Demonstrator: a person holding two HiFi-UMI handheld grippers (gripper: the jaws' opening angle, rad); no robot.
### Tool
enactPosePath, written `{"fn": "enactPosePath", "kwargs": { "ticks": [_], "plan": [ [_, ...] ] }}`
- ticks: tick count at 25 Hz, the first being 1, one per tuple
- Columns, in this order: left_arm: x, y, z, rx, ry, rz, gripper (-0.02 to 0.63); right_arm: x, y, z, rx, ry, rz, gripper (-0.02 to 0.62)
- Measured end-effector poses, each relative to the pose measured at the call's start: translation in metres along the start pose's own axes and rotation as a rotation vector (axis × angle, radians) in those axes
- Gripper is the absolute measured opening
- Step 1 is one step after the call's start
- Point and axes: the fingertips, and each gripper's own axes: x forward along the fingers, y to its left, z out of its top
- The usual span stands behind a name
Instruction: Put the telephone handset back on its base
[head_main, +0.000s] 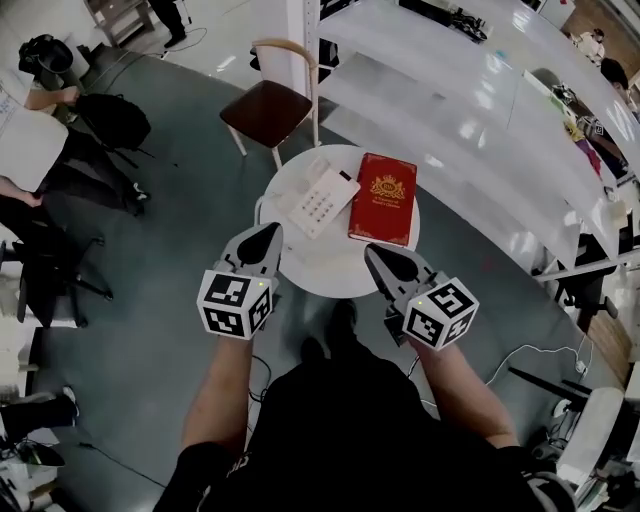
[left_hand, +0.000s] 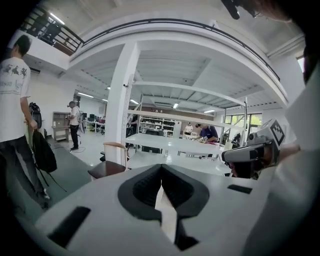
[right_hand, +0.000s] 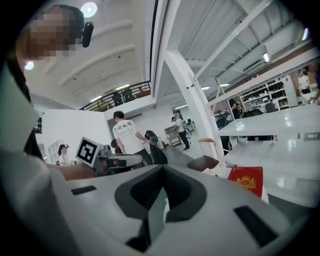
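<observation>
White and round, the bench (head_main: 330, 282) carries a white telephone (head_main: 318, 197) on its left half and a red book (head_main: 384, 197) just beside it on the right, both toward the far side of the top. In the head view the handset cannot be told from the base well enough to say whether it sits in its cradle. The left tongs (head_main: 268, 236) hang over the bench's near left edge and the right tongs (head_main: 373, 252) over its near right edge. Both point toward the telephone and are apart from it. In the left gripper view the left tongs (left_hand: 161, 168) are pressed together with nothing between them, and the right gripper view shows the right tongs (right_hand: 162, 168) likewise pressed together and empty, with the book (right_hand: 246, 181) ahead to the right. A wooden chair (head_main: 268, 105) stands beyond the bench on the grey floor.
</observation>
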Motion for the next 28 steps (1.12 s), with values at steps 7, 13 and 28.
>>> {"fn": "enactPosePath", "kwargs": {
  "ticks": [7, 13, 28],
  "plan": [
    [0.071, -0.006, 0.026, 0.082, 0.061, -0.02, 0.011, 0.022, -0.078, 0.024, 0.057, -0.042, 0.0, 0.006],
    [0.1, -0.024, 0.021, 0.116, 0.12, -0.142, 0.011, 0.032, -0.103, 0.028, 0.105, -0.04, -0.024, 0.006],
    [0.12, -0.019, -0.051, 0.213, 0.294, -0.6, 0.066, 0.088, -0.076, -0.001, 0.22, -0.04, -0.334, 0.006]
  ]
}}
